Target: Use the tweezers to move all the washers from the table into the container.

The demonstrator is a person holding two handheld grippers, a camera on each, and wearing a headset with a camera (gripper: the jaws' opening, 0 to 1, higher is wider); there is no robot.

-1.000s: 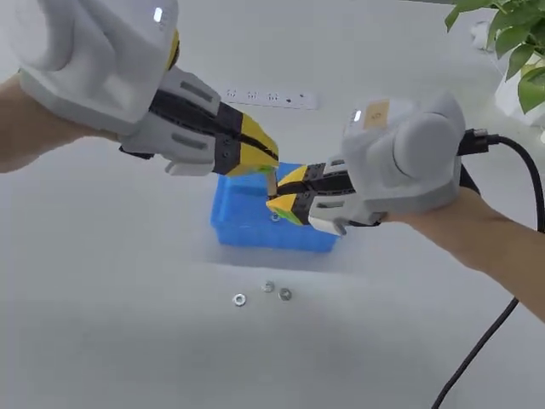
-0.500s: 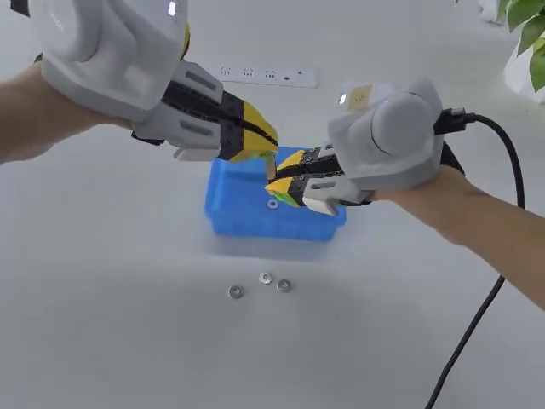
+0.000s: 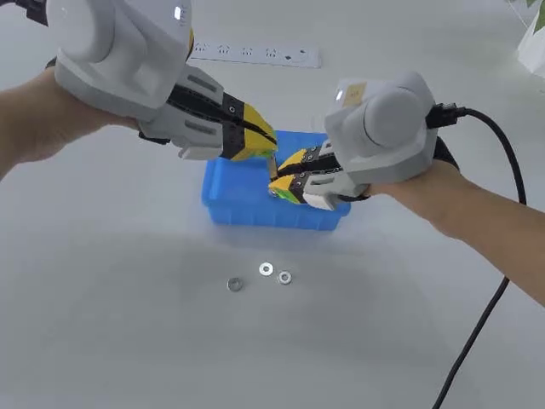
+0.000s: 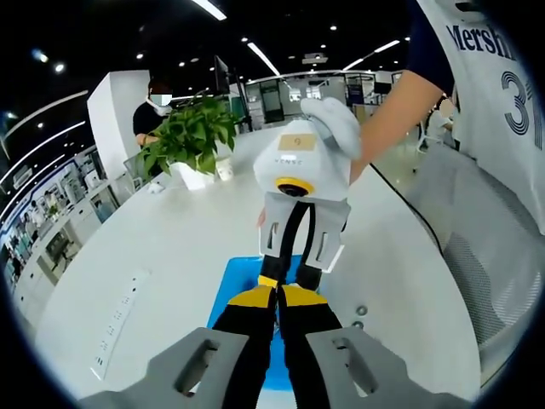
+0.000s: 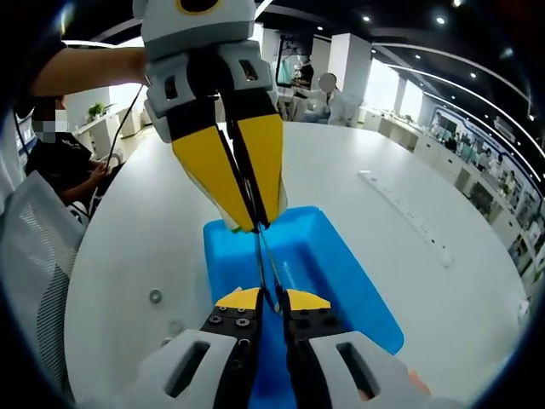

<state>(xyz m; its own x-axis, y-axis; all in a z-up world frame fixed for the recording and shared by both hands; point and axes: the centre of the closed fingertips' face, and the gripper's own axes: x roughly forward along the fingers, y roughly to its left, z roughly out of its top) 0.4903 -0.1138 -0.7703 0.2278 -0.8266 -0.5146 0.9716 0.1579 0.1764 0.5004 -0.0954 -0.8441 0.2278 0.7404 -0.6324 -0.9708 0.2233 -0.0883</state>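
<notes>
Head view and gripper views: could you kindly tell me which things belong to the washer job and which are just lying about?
Job: tweezers, three washers, blue container.
Lying about: power strip, potted plant.

The left tool (image 3: pixel 271 153) is held high in the person's left hand (image 3: pixel 47 119), slanting down, with its yellow-tipped jaws pressed together on the upper end of the tweezers (image 5: pixel 262 260). The right tool (image 3: pixel 274 183), gripped in the right hand (image 3: pixel 426 192) with the forearm stretched out behind it, points straight at the left tool. Their tips nearly meet, the right just beneath, and its jaws are drawn close around the tweezers' lower end.
</notes>
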